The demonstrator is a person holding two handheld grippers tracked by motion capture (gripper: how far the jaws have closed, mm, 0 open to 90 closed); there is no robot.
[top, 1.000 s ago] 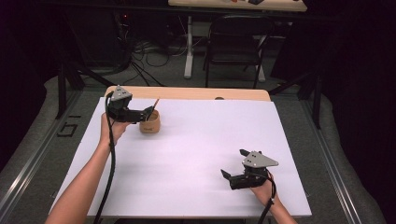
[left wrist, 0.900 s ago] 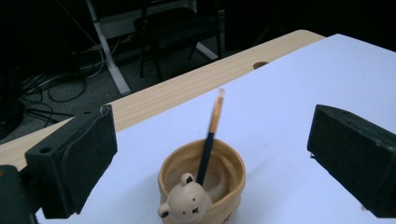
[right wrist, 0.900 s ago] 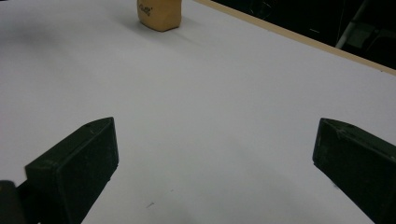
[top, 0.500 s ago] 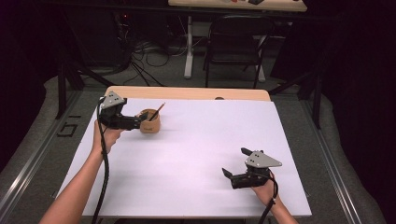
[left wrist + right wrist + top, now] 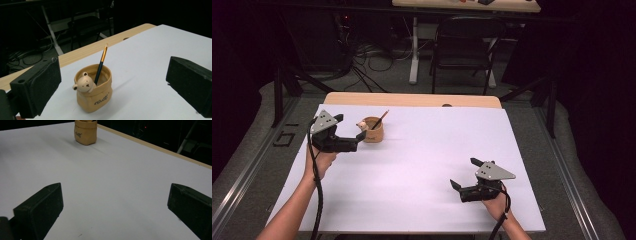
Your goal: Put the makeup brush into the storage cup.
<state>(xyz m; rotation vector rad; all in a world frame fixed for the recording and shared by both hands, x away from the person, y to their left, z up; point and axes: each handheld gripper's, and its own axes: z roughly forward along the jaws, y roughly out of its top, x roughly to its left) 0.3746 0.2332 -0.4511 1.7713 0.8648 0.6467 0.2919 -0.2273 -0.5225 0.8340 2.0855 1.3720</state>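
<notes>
A tan pen pot (image 5: 374, 133) with a small bear figure (image 5: 361, 125) on its rim stands at the table's far left. A dark pencil with a gold end (image 5: 380, 119) leans inside it. My left gripper (image 5: 349, 131) is open just left of the pot, jaws pointing at it and apart from it. The left gripper view has the pot (image 5: 94, 97), bear (image 5: 84, 85) and pencil (image 5: 100, 63) ahead of the wide-open left gripper (image 5: 116, 83). My right gripper (image 5: 462, 172) is open and empty over the near right of the white sheet; in its own view the right gripper (image 5: 115, 202) faces the distant pot (image 5: 85, 133).
A white sheet (image 5: 427, 165) covers the table, with a wooden strip (image 5: 412, 99) bare along the far edge. A black chair (image 5: 462, 45) and a desk leg (image 5: 414, 50) stand beyond it, cables on the floor.
My left gripper has drawn back from over the pot, towards the person and the table's left edge. The pencil stays in the pot. The right gripper has barely moved.
</notes>
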